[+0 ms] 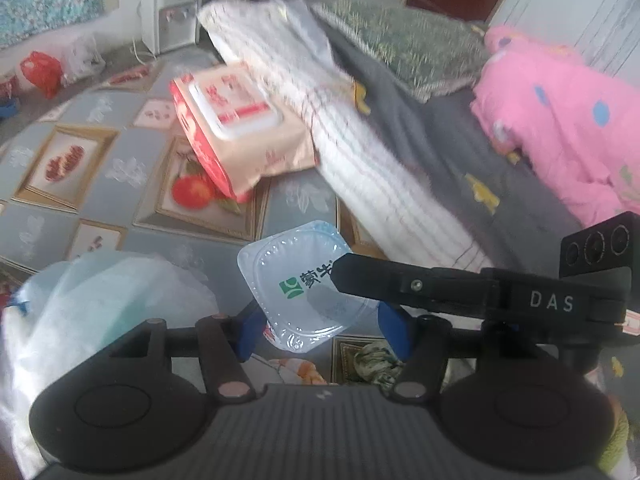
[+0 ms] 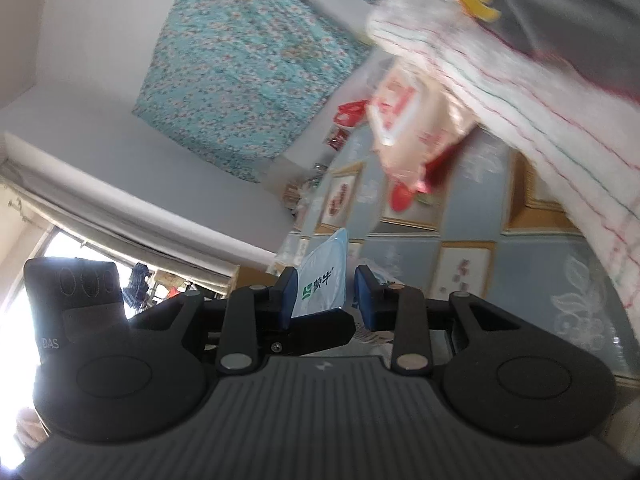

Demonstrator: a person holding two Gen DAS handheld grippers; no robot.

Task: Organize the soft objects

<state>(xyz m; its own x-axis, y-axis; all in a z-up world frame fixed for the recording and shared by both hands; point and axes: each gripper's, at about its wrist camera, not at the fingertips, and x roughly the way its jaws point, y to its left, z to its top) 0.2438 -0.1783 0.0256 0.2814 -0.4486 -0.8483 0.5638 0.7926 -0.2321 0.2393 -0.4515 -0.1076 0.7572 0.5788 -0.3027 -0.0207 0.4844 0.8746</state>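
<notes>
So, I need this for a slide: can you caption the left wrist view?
Two grippers meet on a clear plastic yogurt cup above a patchwork fruit-print bedspread.
</notes>
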